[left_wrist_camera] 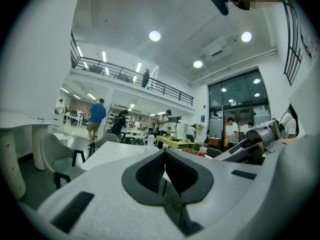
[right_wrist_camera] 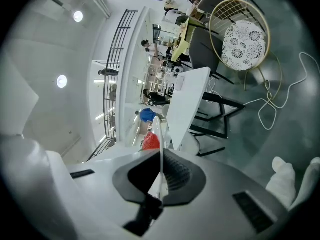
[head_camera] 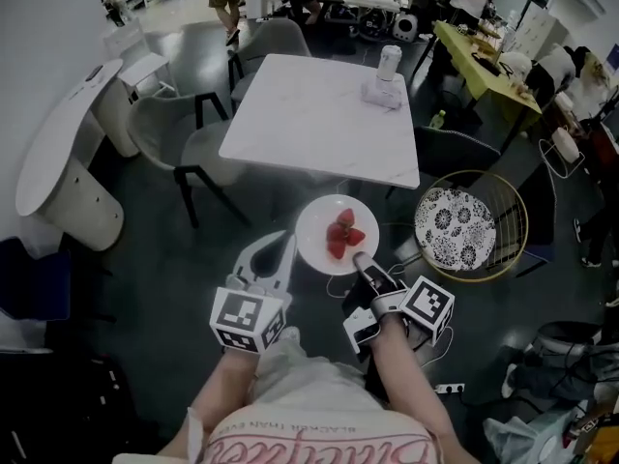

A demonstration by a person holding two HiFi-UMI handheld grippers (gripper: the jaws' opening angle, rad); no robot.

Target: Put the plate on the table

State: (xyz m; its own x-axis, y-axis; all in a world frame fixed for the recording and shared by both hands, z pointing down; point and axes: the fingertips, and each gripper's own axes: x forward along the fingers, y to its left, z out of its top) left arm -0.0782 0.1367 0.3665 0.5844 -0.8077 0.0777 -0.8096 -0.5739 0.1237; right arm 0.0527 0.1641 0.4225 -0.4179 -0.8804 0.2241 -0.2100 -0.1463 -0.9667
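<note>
White plate (head_camera: 314,232) of strawberries (head_camera: 344,233) — rim pinched by right claw (head_camera: 359,257) — left claw (head_camera: 282,244) closed, empty.

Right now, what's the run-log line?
right gripper: shut on round white plate of red strawberries | left gripper: shut, empty | plate not yet on white table

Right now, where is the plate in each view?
Head view: plate at centre, below the table, rim in the right gripper.
Left gripper view: only its fruit peeks right of centre.
Right gripper view: plate edge-on between the jaws.
Shared landmark: the table.
</note>
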